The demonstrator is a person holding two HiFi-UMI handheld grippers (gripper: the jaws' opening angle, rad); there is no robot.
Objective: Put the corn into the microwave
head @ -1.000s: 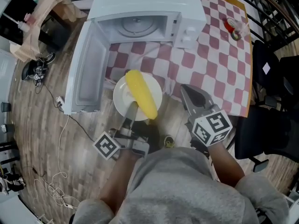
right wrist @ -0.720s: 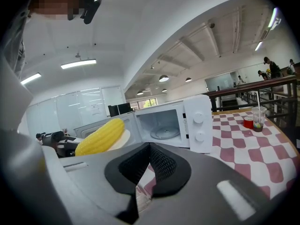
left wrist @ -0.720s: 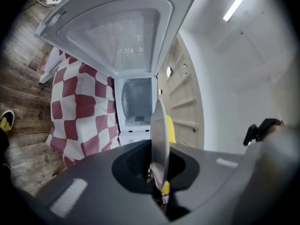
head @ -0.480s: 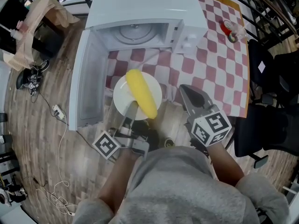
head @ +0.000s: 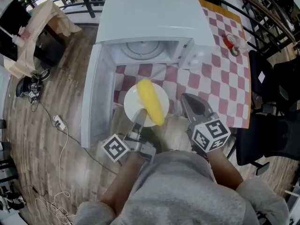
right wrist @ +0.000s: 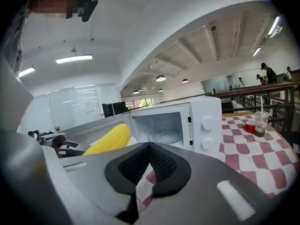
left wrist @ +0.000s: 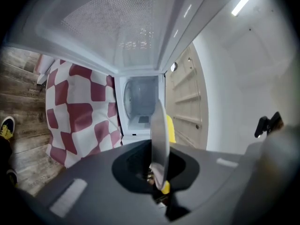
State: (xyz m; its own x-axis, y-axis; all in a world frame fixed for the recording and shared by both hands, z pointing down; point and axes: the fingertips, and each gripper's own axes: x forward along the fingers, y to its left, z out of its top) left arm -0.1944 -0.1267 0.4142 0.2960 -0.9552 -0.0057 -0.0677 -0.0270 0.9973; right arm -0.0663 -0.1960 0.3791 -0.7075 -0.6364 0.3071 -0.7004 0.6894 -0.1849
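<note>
A yellow corn cob [head: 152, 101] lies on a white plate [head: 134, 101], held level just in front of the open white microwave [head: 154, 20]. My left gripper [head: 139, 118] is shut on the plate's near rim. In the left gripper view the plate [left wrist: 159, 135] shows edge-on between the jaws, the corn [left wrist: 171, 128] beside it, the microwave cavity [left wrist: 140, 102] ahead. My right gripper [head: 189, 99] hovers to the plate's right, shut and empty. In the right gripper view the corn [right wrist: 110, 139] sits left of the microwave [right wrist: 187, 125].
The microwave door [head: 96, 102] hangs open to the left. A glass turntable [head: 143, 48] lies inside. The red-checked tablecloth [head: 220, 78] carries a red cup [head: 231, 42] at the far right. A black chair [head: 267, 121] stands on the right; cables [head: 58, 123] trail on the floor.
Both grippers and the plate with the corn have moved nearer to the microwave's opening. The grip on the plate is unchanged, and the right gripper stays shut.
</note>
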